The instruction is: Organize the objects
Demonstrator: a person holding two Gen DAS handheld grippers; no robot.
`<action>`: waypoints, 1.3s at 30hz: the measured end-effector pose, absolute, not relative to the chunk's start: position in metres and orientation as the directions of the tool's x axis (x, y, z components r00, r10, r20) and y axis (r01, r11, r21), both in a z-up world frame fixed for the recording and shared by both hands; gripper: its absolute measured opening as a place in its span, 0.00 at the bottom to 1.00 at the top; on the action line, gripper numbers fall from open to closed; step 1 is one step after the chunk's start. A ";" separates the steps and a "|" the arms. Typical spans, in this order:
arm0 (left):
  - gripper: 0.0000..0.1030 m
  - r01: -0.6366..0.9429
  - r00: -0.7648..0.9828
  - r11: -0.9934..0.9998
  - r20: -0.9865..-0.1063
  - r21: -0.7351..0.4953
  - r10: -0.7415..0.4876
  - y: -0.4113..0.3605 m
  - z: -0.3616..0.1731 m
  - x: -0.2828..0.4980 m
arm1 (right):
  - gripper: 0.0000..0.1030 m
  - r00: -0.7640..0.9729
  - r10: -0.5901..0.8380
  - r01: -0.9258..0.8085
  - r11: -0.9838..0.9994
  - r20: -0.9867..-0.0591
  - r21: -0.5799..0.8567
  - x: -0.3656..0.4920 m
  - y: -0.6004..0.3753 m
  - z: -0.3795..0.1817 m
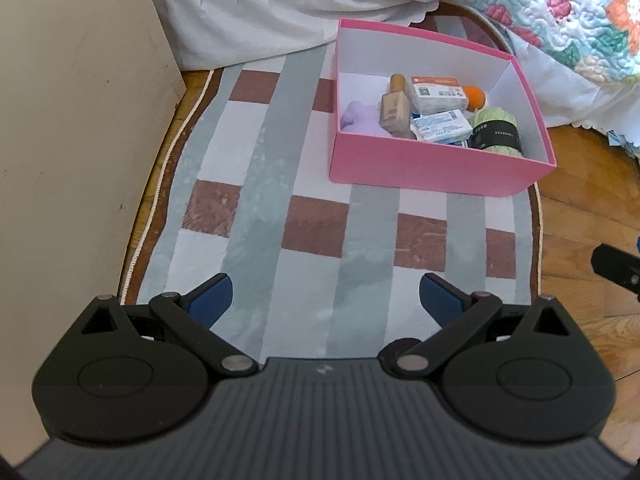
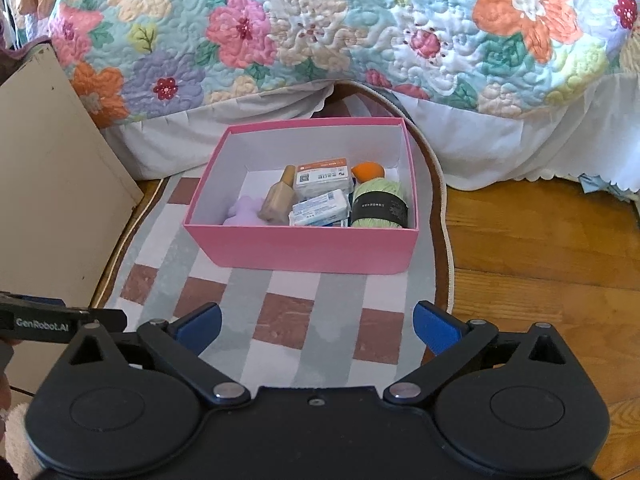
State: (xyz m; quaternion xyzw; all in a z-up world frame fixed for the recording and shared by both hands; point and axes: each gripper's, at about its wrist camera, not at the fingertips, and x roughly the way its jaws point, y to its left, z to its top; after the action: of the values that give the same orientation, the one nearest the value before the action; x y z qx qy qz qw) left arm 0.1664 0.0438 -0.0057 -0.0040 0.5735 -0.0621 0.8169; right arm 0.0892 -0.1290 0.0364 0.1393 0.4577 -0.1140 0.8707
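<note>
A pink box (image 1: 424, 168) (image 2: 304, 250) with white inside walls stands on a checked rug. Inside lie a beige bottle (image 1: 394, 109) (image 2: 278, 200), two white packets (image 1: 438, 92) (image 2: 322, 178), a purple soft thing (image 1: 362, 118) (image 2: 245, 210), an orange ball (image 1: 475, 97) (image 2: 368, 171) and a green yarn skein with a black band (image 1: 496, 132) (image 2: 378, 206). My left gripper (image 1: 325, 300) is open and empty, above the rug in front of the box. My right gripper (image 2: 317, 326) is open and empty, in front of the box too.
The rug (image 1: 304, 216) (image 2: 288, 320) lies on a wooden floor (image 2: 540, 248). A bed with a floral quilt (image 2: 320, 32) rises behind the box. A beige cabinet panel (image 1: 72, 128) (image 2: 48, 184) stands at the left. The other gripper shows at the edges (image 1: 616, 266) (image 2: 60, 322).
</note>
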 end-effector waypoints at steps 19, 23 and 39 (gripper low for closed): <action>0.98 0.109 0.321 0.991 -0.941 -0.073 -0.105 0.041 -0.009 0.167 | 1.00 0.508 -0.100 0.361 0.927 -0.856 0.106 0.090 -0.140 0.028; 0.98 0.113 0.319 0.991 -0.942 -0.072 -0.104 0.041 -0.009 0.167 | 1.00 0.504 -0.107 0.363 0.927 -0.857 0.098 0.090 -0.141 0.028; 0.98 0.117 0.320 0.991 -0.943 -0.059 -0.094 0.041 -0.008 0.169 | 1.00 0.501 -0.129 0.385 0.919 -0.856 0.087 0.087 -0.150 0.030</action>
State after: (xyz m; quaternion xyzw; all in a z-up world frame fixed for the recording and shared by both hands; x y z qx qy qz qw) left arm 0.1689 0.0413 -0.0081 0.0099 0.5796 -0.0650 0.8122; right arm 0.0875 -0.1495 0.0302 0.1346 0.4766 -0.1503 0.8557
